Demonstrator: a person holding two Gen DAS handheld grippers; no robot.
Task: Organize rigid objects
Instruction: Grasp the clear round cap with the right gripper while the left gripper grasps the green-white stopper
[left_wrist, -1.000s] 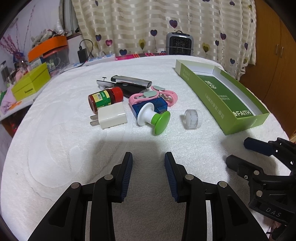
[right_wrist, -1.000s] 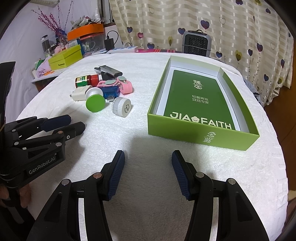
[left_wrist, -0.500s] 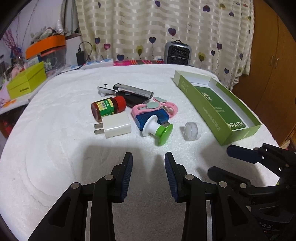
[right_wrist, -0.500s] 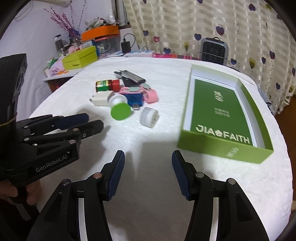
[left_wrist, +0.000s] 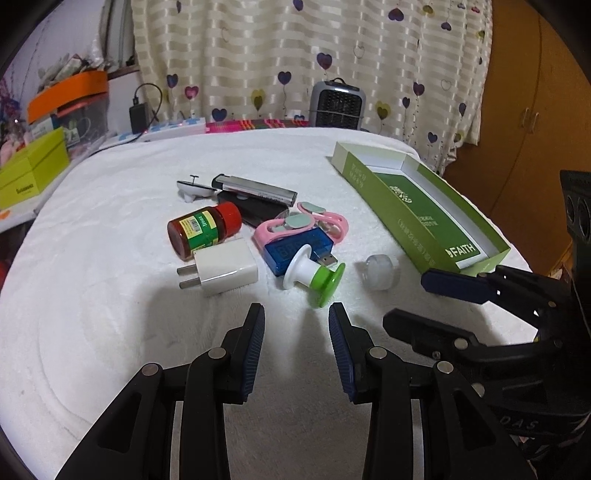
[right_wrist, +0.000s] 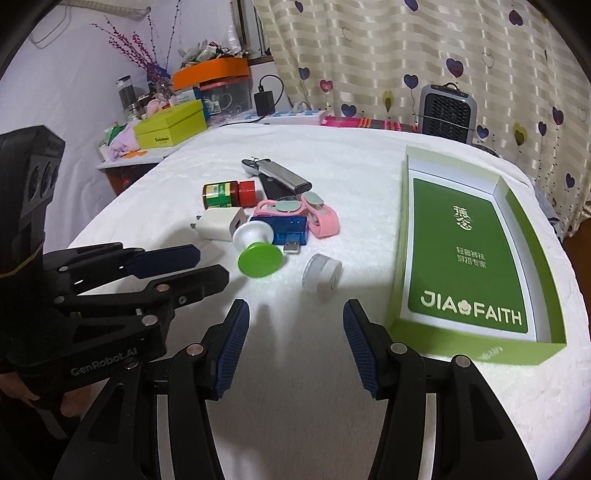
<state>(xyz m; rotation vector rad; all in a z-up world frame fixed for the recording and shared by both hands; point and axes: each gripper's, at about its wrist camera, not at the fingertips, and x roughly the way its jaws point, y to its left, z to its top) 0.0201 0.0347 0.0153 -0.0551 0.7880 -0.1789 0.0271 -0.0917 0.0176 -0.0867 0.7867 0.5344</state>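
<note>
A pile of small items lies on the white table: a red-capped jar (left_wrist: 203, 230) (right_wrist: 229, 192), a white plug (left_wrist: 221, 267) (right_wrist: 218, 223), a green-and-white knob (left_wrist: 314, 275) (right_wrist: 256, 251), a blue USB device (left_wrist: 295, 249) (right_wrist: 286, 229), a pink clip (left_wrist: 303, 221) (right_wrist: 314, 212), a silver bar (left_wrist: 255, 190) (right_wrist: 282, 173) and a translucent round cap (left_wrist: 380, 271) (right_wrist: 321, 275). An open green box (left_wrist: 424, 210) (right_wrist: 465, 251) lies to the right, empty. My left gripper (left_wrist: 297, 319) (right_wrist: 207, 264) is open, just short of the knob. My right gripper (right_wrist: 295, 314) (left_wrist: 410, 299) is open, just short of the cap.
A grey heater (left_wrist: 338, 107) (right_wrist: 447, 112) stands at the table's far edge, with a power strip and charger (left_wrist: 162, 127) (right_wrist: 280, 110). A yellow-green box (left_wrist: 31, 173) (right_wrist: 171, 127) and an orange-lidded bin (right_wrist: 210, 79) sit on a side shelf at left. A wooden cabinet (left_wrist: 524, 122) stands at right.
Both grippers have moved forward and left toward the pile. The items look nearer and the green box has slid right in the right wrist view. Both grippers stay open.
</note>
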